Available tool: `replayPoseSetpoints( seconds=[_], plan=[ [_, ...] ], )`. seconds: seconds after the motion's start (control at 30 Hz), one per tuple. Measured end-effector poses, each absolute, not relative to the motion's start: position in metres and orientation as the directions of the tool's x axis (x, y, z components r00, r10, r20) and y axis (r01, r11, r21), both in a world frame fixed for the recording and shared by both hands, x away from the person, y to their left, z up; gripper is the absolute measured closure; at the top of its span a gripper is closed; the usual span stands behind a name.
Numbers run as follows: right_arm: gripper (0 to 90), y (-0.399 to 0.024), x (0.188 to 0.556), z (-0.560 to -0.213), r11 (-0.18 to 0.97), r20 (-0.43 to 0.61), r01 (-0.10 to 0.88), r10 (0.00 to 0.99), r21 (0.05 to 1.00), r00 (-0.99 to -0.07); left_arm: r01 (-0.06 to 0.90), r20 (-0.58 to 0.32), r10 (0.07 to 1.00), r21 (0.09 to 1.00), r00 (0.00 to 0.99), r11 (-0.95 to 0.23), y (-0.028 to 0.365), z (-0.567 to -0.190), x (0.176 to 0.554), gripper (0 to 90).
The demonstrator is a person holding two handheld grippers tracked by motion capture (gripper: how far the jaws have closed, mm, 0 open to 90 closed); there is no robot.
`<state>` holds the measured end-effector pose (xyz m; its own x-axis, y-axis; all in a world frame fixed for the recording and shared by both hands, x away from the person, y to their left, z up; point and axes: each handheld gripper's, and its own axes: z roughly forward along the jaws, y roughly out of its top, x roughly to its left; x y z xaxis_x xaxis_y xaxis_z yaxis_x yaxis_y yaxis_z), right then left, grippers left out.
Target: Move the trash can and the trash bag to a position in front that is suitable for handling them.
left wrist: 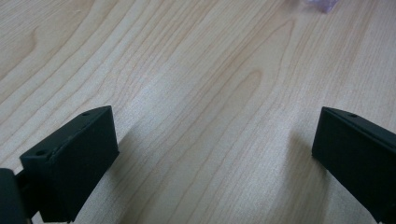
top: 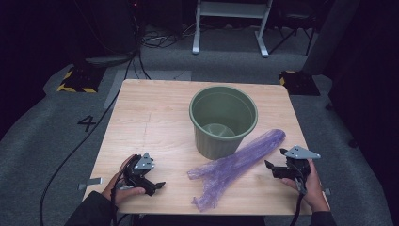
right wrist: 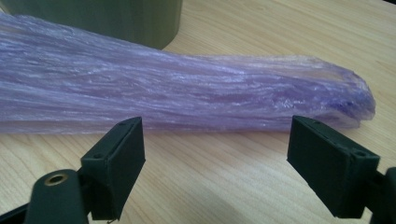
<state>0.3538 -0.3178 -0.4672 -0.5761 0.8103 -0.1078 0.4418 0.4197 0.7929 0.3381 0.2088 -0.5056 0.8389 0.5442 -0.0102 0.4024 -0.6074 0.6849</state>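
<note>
On the wooden table [top: 141,113], near its front edge, both my grippers rest with jaws spread and nothing between them.

My left gripper [top: 157,185] sits at the front-left over bare wood, with open board ahead of it and to its left. My right gripper [top: 275,158] faces the purple plastic bag [top: 235,165], just short of its side; the bag lies crumpled diagonally, its far end touching the green bucket [top: 223,120], which stands upright mid-table. Bare wood runs along the right edge beside my right hand [top: 313,188].
</note>
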Motion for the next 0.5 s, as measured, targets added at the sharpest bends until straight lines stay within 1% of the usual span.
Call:
replayPoseSetpoints(
  seconds=[0.13, 0.5],
  plan=[
    [19.5, -0.314, 0.355, -0.465, 0.438, -0.131, 0.436, 0.808, 0.786, -0.574, 0.402, -0.010, 0.544, 0.685, 0.839, -0.607, 0.209, -0.506, 0.338, 0.0],
    [19.6, -0.302, 0.363, -0.456, 0.440, -0.131, 0.411, 0.793, 0.799, -0.595, 0.402, -0.010, 0.544, 0.685, 0.839, -0.607, 0.209, -0.506, 0.338, 0.0]
  ],
)
